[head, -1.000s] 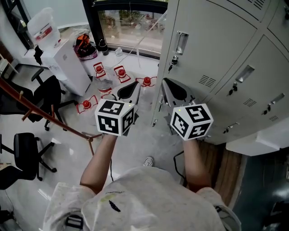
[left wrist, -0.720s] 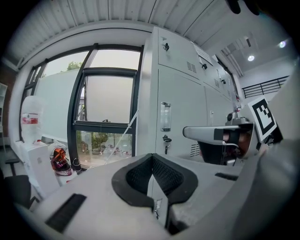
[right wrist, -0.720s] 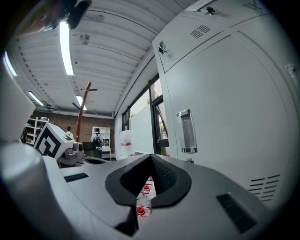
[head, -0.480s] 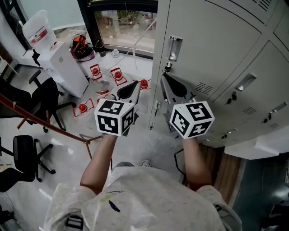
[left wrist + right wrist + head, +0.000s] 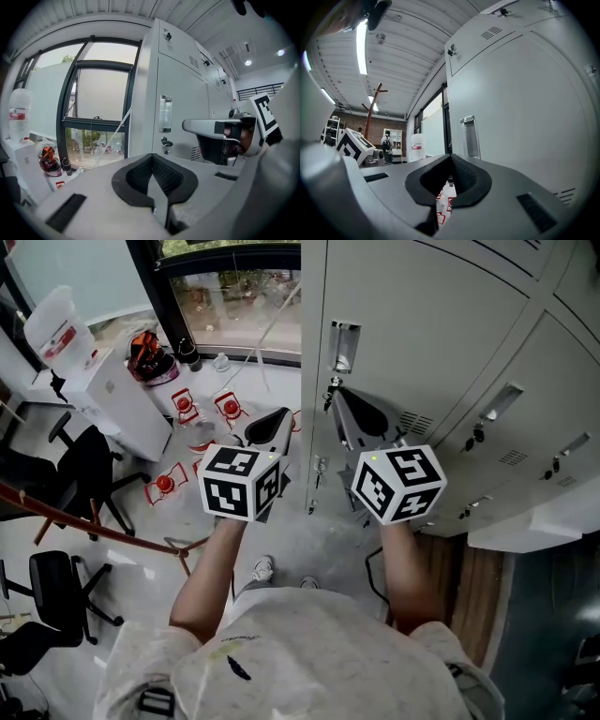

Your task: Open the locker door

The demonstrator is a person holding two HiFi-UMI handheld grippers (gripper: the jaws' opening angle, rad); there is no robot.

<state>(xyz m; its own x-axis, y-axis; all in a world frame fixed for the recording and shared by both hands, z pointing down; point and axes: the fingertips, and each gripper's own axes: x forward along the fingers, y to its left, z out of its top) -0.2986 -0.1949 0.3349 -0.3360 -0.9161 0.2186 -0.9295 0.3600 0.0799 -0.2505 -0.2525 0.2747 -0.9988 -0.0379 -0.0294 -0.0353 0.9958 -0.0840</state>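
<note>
While standing short of the lockers and touching none of them, holds the left gripper (image 5: 279,416) and the right gripper (image 5: 345,409) side by side before the body, each with its pads pressed together on nothing. Reads as the approach step, with the door not yet reached. Just beyond the right gripper's tips, faces the locker door (image 5: 412,343), closed flush, with a recessed handle (image 5: 343,346) near its left edge and a small lock (image 5: 330,385) just beneath. Calls next for bringing the right gripper up to that recess, parting the jaws or hooking a tip inside, then pulling outward. Shows the lock under the handle in the left gripper view, where the right gripper view hides it behind its own jaws. Catches only in the right gripper view a person (image 5: 386,142) far across the room, and only in the head view a black chair (image 5: 56,582) on the floor.
</note>
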